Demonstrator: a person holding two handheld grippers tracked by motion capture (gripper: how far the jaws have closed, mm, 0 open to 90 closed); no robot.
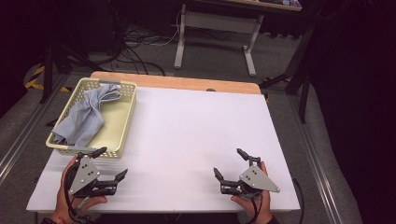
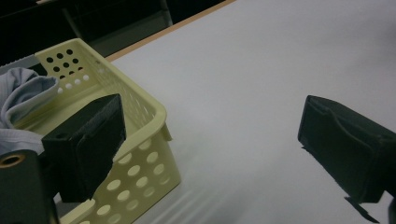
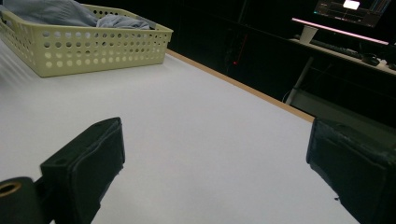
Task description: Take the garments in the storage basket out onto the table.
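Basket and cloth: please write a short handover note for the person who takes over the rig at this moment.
Left gripper: open, holding nothing, close beside the near end of the basket.
Right gripper: open, holding nothing, over the bare white table at the near right.
Things: the grey-blue cloth lies bunched inside the yellow perforated basket at the table's far left, one end draped over the far rim.
Done: nothing gripped yet.
Left: probably reach for the cloth; the left gripper is nearer.

The left gripper (image 2: 210, 154) holds its jaws wide apart with nothing between them. Its left jaw is just beside the yellow basket (image 2: 149, 116), where a blue cloth (image 2: 23, 93) lies on the white surface (image 2: 261, 70).
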